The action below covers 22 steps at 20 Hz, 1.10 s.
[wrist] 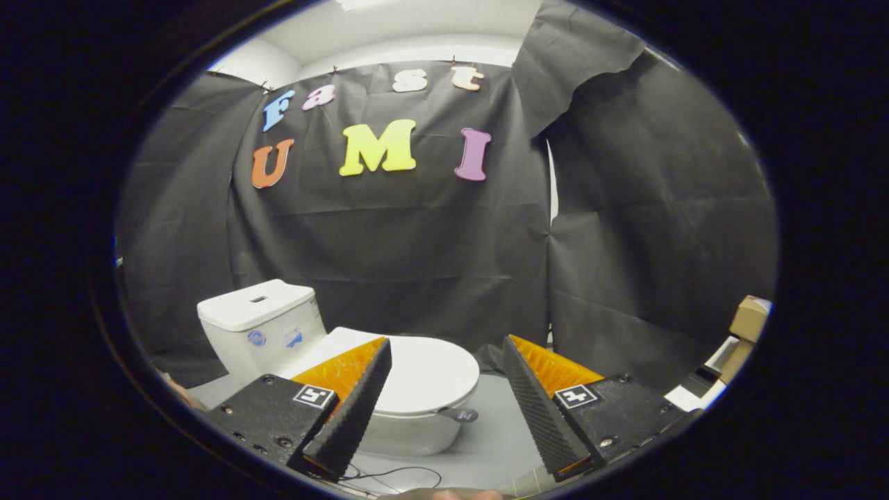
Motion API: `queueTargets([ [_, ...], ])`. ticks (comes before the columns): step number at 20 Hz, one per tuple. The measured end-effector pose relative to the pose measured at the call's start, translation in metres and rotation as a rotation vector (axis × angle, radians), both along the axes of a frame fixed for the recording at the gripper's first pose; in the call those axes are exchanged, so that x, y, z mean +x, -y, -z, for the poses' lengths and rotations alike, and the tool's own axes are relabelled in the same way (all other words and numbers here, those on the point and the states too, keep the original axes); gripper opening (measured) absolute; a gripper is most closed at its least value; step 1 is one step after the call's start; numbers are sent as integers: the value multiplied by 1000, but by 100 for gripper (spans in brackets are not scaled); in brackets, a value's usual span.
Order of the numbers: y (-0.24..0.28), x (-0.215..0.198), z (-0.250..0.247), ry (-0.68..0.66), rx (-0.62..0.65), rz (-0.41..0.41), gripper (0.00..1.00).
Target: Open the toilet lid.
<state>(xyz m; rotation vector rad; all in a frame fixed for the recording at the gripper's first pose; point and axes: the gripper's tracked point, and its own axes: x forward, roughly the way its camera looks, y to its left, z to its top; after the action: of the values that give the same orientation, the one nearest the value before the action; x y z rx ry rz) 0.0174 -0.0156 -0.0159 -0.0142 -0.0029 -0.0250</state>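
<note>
A white toilet [410, 430] stands on the grey floor ahead and to the left, its tank [260, 326] against the black cloth wall. Its white lid [424, 375] lies flat and closed over the bowl, and a small dark tab [460, 415] sticks out at the lid's front edge. My gripper [444, 351] is open, with a wide gap and nothing between the fingers. The left finger [354, 410] overlaps the lid's left part in view, and the right finger [538, 406] sits to the right of the bowl. The toilet is beyond the fingertips, not touched.
Black cloth walls close off the back and right. Cardboard boxes [746, 323] and a white object [694, 396] lie at the far right. A thin dark cable [396, 476] runs on the grey floor [496, 437] in front of the toilet.
</note>
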Motion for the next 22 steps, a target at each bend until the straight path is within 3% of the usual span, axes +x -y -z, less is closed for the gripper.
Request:
queueTargets([
  [6,-20,37,10,-43,-43,-23,100],
  [9,-18,56,30,-145,-31,-41,100],
  [16,-2,84,94,-470,156,-94,100],
  [22,12,106,134,-621,292,-126,98],
])
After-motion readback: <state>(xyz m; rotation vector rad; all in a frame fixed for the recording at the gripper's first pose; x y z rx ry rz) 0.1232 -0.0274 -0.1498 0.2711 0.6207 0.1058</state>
